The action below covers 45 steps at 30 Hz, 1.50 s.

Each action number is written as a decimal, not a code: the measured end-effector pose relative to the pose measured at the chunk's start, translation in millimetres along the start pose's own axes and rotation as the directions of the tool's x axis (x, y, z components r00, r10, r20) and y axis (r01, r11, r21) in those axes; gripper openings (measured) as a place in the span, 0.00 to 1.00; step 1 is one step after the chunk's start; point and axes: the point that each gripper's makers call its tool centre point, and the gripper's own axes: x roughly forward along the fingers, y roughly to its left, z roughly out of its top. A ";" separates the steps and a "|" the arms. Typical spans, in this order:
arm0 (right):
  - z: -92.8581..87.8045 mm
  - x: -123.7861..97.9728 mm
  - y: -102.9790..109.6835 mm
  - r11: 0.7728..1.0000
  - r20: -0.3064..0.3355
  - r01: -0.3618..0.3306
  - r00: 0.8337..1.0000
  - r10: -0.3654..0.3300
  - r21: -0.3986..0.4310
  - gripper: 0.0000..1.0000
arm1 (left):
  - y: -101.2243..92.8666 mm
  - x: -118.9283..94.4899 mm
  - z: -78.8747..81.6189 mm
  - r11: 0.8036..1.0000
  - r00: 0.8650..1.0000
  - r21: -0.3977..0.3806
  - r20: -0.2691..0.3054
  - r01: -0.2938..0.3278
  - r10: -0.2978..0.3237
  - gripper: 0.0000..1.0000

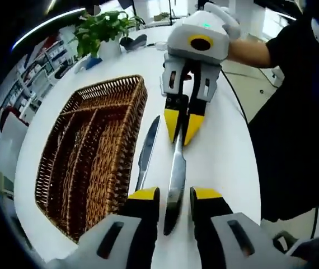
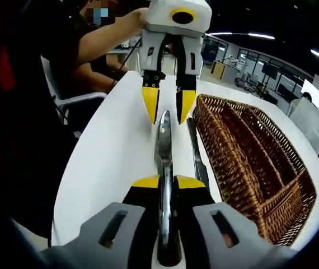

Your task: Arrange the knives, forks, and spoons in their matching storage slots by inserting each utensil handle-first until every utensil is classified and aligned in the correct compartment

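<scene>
A silver knife (image 1: 176, 174) (image 2: 164, 140) runs between both grippers over the white table (image 1: 226, 162). My right gripper (image 2: 168, 182) (image 1: 182, 120) is shut on its narrow handle end. My left gripper (image 1: 176, 193) (image 2: 168, 103) is open, one jaw on each side of the blade end. A second knife (image 1: 147, 151) (image 2: 196, 151) lies flat beside it, between the held knife and the wicker basket (image 1: 92, 157) (image 2: 249, 162). The basket has long compartments, and I see nothing in them.
A potted plant (image 1: 101, 28) stands past the basket's far end. A person in black (image 1: 294, 112) (image 2: 31, 84) is close at the table's edge. A chair (image 2: 64, 101) stands beside the table. Office desks fill the background.
</scene>
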 end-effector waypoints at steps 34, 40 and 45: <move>42.9 -29.8 -67.5 0.997 0.040 0.076 0.996 -0.075 -0.032 0.06 | -1.9 -80.0 17.3 0.886 0.745 -0.373 0.500 -0.276 0.442 0.73; 45.7 -25.6 -80.0 0.997 0.016 0.064 0.998 -0.063 -0.051 0.06 | -1.8 -86.2 12.9 0.873 0.729 -0.398 0.504 -0.280 0.463 0.79; 46.1 -18.6 -88.4 0.998 0.006 0.036 0.999 -0.036 -0.056 0.06 | -0.1 -87.7 7.8 0.855 0.725 -0.435 0.487 -0.282 0.488 0.87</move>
